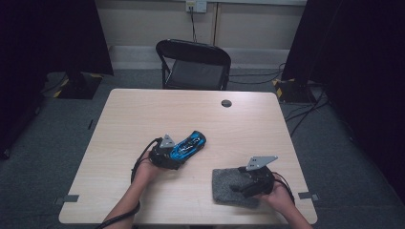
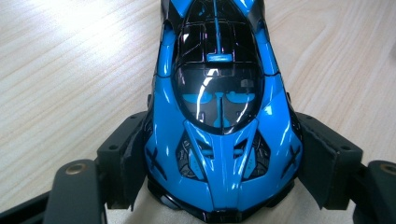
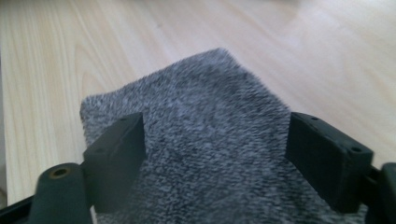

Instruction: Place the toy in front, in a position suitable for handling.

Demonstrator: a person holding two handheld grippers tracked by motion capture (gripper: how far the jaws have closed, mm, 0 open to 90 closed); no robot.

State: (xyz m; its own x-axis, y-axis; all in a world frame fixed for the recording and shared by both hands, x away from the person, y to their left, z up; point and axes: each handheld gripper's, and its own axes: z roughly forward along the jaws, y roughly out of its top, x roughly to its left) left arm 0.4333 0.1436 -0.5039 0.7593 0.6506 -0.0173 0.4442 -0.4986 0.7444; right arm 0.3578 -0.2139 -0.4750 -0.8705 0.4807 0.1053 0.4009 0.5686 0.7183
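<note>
A glossy blue and black toy car lies on the wooden table, a little left of its centre. My left gripper holds one end of it. In the left gripper view the car runs away from me between both jaws, whose pads press against its sides. A grey fuzzy cloth lies flat near the front right edge. My right gripper hovers over the cloth with its jaws wide apart and nothing between them.
A black folding chair stands beyond the table's far edge. A small dark round cap sits in the tabletop at the far right of centre. Dark stands and cables flank the table on the floor.
</note>
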